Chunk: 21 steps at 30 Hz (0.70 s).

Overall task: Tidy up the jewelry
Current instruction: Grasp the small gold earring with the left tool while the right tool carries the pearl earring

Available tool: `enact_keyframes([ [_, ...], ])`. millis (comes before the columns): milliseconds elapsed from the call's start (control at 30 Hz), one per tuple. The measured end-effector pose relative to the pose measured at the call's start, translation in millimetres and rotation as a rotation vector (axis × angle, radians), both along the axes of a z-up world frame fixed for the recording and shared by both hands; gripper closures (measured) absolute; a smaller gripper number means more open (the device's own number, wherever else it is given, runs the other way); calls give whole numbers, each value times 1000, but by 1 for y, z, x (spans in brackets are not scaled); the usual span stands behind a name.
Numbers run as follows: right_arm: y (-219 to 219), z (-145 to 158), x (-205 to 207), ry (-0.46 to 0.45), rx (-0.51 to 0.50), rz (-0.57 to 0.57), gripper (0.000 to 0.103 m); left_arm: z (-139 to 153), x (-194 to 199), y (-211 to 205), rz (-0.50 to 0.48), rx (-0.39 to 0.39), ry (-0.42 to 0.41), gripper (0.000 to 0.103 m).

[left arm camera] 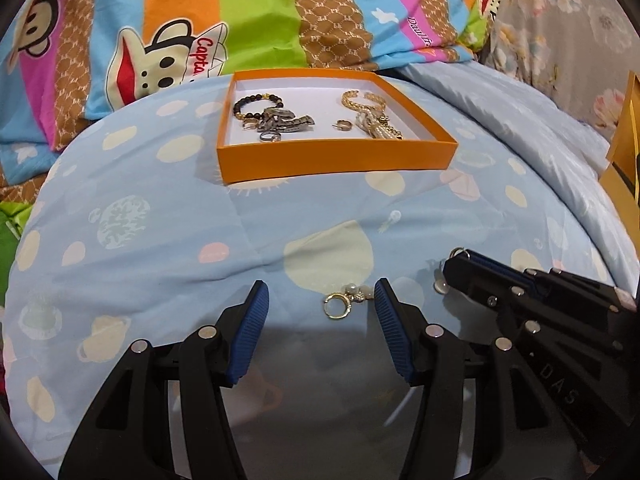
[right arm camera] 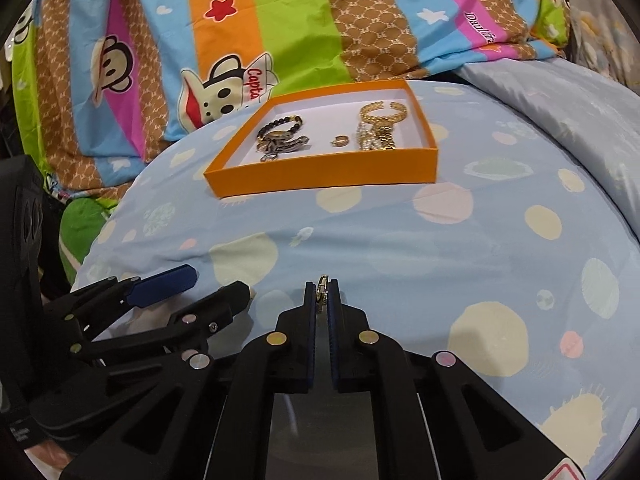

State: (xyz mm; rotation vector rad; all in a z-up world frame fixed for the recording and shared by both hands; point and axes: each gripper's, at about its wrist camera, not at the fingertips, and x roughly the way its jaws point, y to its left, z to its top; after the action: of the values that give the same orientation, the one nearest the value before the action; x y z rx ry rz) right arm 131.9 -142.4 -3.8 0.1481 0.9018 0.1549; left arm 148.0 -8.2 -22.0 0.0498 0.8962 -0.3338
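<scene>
A gold hoop earring with pearls (left arm camera: 342, 300) lies on the blue dotted bedsheet (left arm camera: 160, 220). My left gripper (left arm camera: 320, 300) is open around it, the earring sitting close to the right pad. My right gripper (right arm camera: 322, 292) is shut on a small gold hoop (right arm camera: 322, 286), held edge-on just above the sheet. In the left wrist view the right gripper (left arm camera: 460, 260) sits at the right with the small gold hoop (left arm camera: 457, 252) poking out of its tip. The orange box (left arm camera: 336, 160) stands farther back, holding a black bead bracelet (left arm camera: 256, 102), silver pieces, a small hoop and a gold chain bracelet (left arm camera: 360, 100).
A striped cartoon-print pillow (left arm camera: 240, 20) lies behind the orange box (right arm camera: 320, 178). A pale blue quilt (left arm camera: 520, 120) is bunched at the right. My left gripper (right arm camera: 216, 284) appears at the left of the right wrist view. Bare sheet lies between the grippers and the box.
</scene>
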Motion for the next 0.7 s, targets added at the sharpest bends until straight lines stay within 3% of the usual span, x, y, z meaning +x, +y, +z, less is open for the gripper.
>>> enact_keyframes([
  [200,-1,1,0,-6,-1,-5,97,0,1,-1,-11,-1,3,89],
  [700,-7,19,2,-58,-10,-10,97,17,-4,-7,-28,0,-67,90],
])
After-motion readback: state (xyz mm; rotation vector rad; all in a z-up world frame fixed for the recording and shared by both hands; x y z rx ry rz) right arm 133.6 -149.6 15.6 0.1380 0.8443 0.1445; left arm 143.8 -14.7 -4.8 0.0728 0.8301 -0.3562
